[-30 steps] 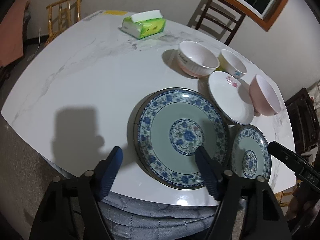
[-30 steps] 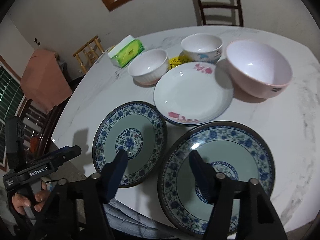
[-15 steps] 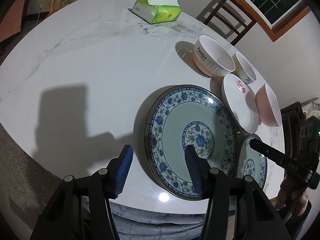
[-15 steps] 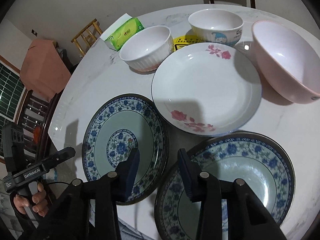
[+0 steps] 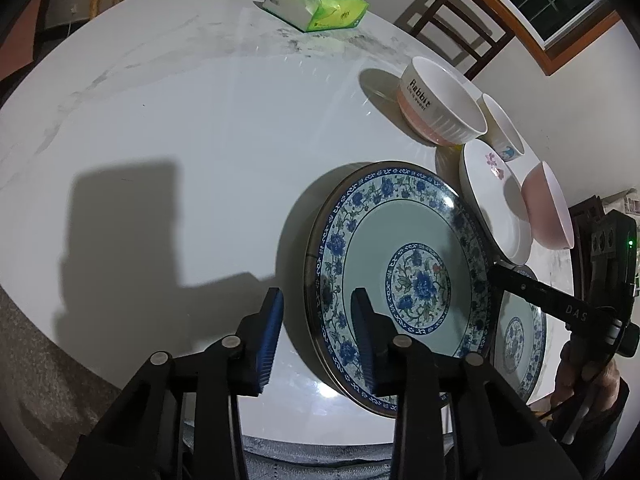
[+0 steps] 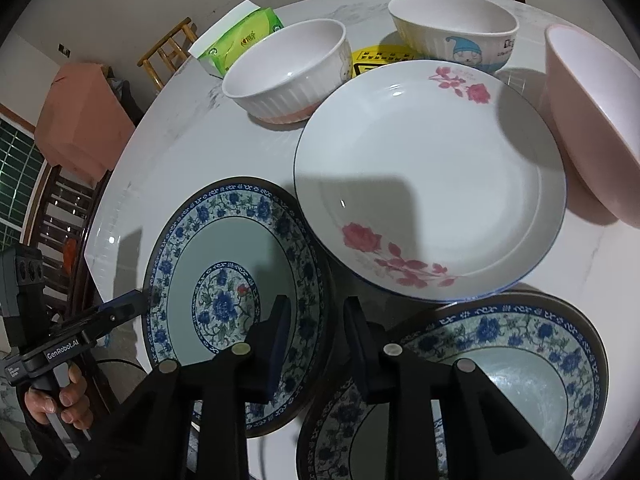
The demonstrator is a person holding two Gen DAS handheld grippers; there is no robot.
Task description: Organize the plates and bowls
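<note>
A blue-patterned plate (image 5: 400, 280) lies near the table's front edge; it also shows in the right wrist view (image 6: 232, 292). My left gripper (image 5: 316, 320) is open and straddles its left rim, one finger over the plate, one outside. My right gripper (image 6: 314, 330) is open and straddles the same plate's right rim. A second blue-patterned plate (image 6: 480, 392) lies to the right. Behind stand a white rose plate (image 6: 432, 180), a ribbed white-pink bowl (image 6: 288, 72), a cartoon bowl (image 6: 456, 28) and a pink bowl (image 6: 592, 120).
A green tissue pack (image 5: 320, 4) lies at the far side of the round white marble table (image 5: 180, 128). A yellow sticker (image 6: 380, 58) sits between the bowls. Wooden chairs (image 5: 452, 20) stand around the table.
Both grippers have come down and forward onto the left blue plate, and their jaws have narrowed around its opposite rims. The dishes have not moved.
</note>
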